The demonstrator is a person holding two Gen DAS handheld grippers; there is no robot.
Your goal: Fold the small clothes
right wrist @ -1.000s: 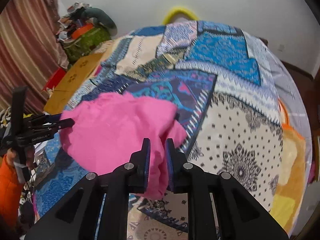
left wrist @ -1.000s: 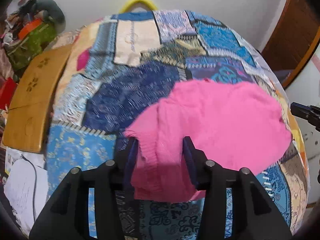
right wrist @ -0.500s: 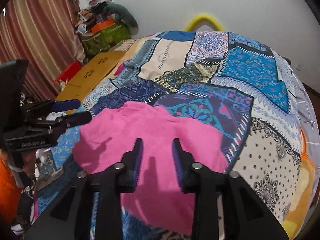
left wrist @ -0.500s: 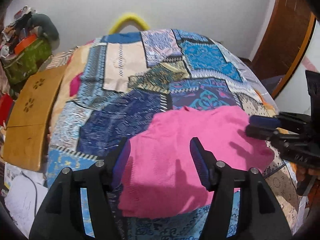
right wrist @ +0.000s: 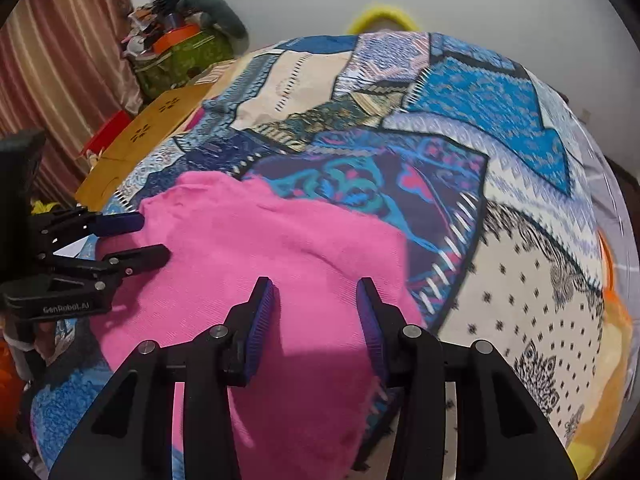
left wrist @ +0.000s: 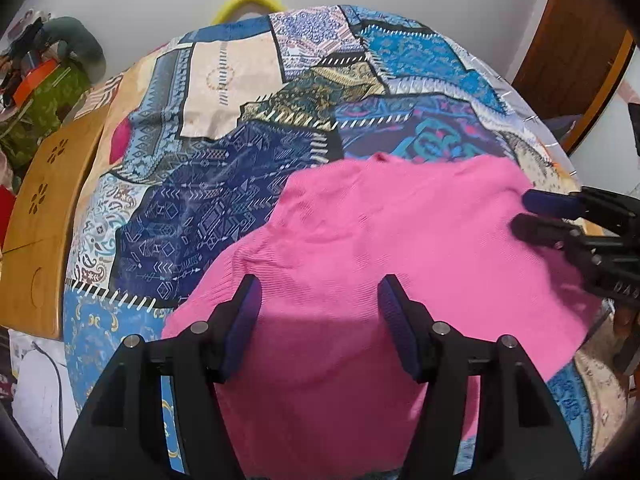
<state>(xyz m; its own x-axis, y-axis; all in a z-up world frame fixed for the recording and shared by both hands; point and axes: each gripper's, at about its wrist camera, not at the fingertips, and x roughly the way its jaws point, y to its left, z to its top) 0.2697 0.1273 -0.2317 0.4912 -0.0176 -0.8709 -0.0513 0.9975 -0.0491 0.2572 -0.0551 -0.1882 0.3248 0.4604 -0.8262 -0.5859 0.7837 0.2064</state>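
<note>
The pink garment [left wrist: 384, 264] is laid flat on the near part of the patchwork bedspread [left wrist: 224, 208], ready for a fold. The left tool [left wrist: 320, 296] and right tool [right wrist: 316, 294] are held wide open above its near edge, nothing gripped, presumably so a fresh hold can be chosen.

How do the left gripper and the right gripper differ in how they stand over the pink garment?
The left gripper opens wider than the right gripper. The left gripper hangs over the side of the pink garment near the wooden board; the right gripper hangs over the opposite side, near the dotted cream patch. Both are open and hold nothing.
</note>
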